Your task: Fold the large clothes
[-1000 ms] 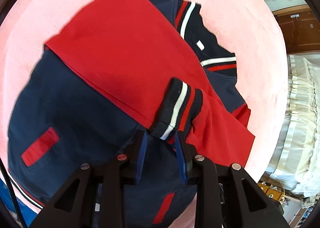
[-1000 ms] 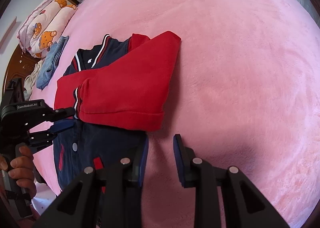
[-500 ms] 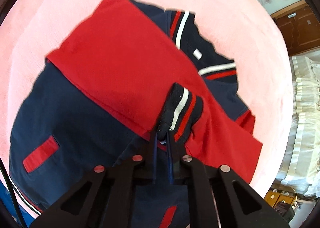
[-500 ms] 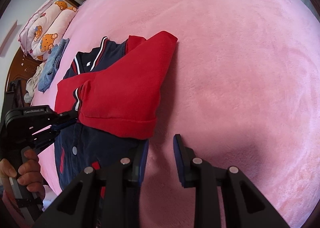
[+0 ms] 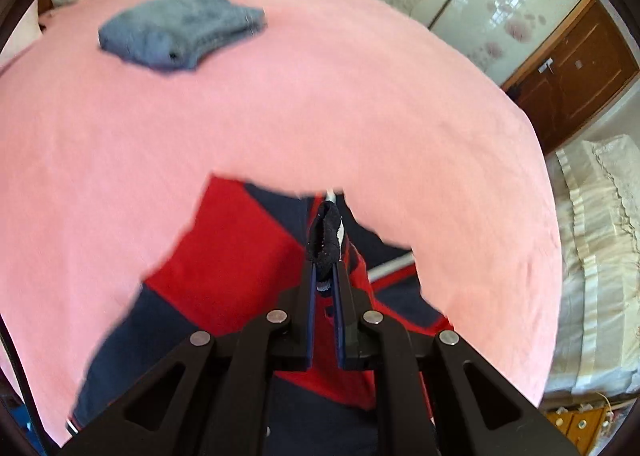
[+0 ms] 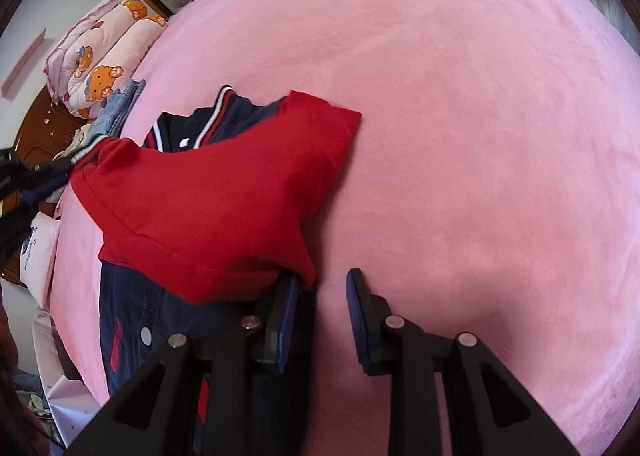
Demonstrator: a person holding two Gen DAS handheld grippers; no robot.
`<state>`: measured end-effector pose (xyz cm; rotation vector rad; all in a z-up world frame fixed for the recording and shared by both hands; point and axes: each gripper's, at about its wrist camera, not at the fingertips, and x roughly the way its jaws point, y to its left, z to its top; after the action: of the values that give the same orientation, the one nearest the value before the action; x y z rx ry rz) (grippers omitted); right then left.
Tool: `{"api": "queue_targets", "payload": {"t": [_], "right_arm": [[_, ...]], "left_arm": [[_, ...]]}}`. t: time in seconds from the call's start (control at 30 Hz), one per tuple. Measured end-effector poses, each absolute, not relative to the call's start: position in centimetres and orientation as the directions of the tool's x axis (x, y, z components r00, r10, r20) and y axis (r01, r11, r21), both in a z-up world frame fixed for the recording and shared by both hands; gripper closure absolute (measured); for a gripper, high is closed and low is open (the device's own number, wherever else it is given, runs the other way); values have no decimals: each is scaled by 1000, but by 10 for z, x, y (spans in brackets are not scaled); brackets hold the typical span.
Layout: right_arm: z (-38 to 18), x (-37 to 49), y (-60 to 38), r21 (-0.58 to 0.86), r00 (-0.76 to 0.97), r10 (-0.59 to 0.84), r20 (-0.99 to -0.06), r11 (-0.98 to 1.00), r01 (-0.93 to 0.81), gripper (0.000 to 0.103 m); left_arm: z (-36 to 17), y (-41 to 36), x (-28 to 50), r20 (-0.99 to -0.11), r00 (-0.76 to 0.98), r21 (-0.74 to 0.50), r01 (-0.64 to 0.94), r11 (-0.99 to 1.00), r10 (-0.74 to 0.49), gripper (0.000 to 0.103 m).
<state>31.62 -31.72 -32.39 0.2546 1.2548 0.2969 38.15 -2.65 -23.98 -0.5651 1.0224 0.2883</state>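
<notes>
Pink bed (image 6: 480,96), left hand-held gripper (image 5: 325,276) pinching jacket cuff (image 5: 326,236)

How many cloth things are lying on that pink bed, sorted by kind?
Red-and-navy jacket: 1, its striped cuff pinched in the left tool.
Folded blue garment: 1.
Rolled cartoon-bear quilt: 1.
Total: 3 on the pink bed.
The right tool is open, holding nothing.

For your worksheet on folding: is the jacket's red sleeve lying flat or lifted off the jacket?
Lifted. The left gripper is shut on the striped cuff, and the red sleeve rises like a tent above the jacket.
</notes>
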Motion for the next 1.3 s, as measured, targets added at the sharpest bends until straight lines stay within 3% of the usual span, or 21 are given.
{"api": "queue_targets", "payload": {"t": [0.27, 0.37, 0.43, 0.7, 0.83, 1.0, 1.1, 1.3], "right_arm": [[-318, 317, -302, 290, 325, 323, -889, 946, -147, 78], [-315, 314, -301, 286, 346, 320, -882, 947, -148, 93], [-315, 312, -302, 288, 347, 316, -883, 949, -132, 97], [-335, 307, -338, 481, 333, 410, -849, 861, 165, 98], [-340, 305, -341, 512, 331, 431, -840, 830, 219, 98], [-331, 306, -337, 506, 312, 434, -845, 837, 207, 97], [-315, 303, -334, 475, 322, 401, -858, 856, 201, 97], [-273, 304, -313, 480, 388, 416, -822, 874, 80, 96]], "left_arm": [[-261, 13, 375, -896, 445, -281, -531, 799, -19, 97], [-280, 19, 368, -918, 395, -255, -542, 801, -26, 97], [-292, 20, 364, -931, 364, -245, -543, 803, -38, 97], [-322, 21, 358, -956, 293, -172, -498, 850, -22, 97], [-333, 44, 364, -966, 237, -33, -505, 863, 102, 97], [-337, 69, 362, -970, 244, -120, -499, 858, 6, 97], [-327, 63, 359, -966, 257, -122, -440, 890, -5, 97], [-309, 28, 351, -950, 275, -222, -277, 935, -144, 94]]}}
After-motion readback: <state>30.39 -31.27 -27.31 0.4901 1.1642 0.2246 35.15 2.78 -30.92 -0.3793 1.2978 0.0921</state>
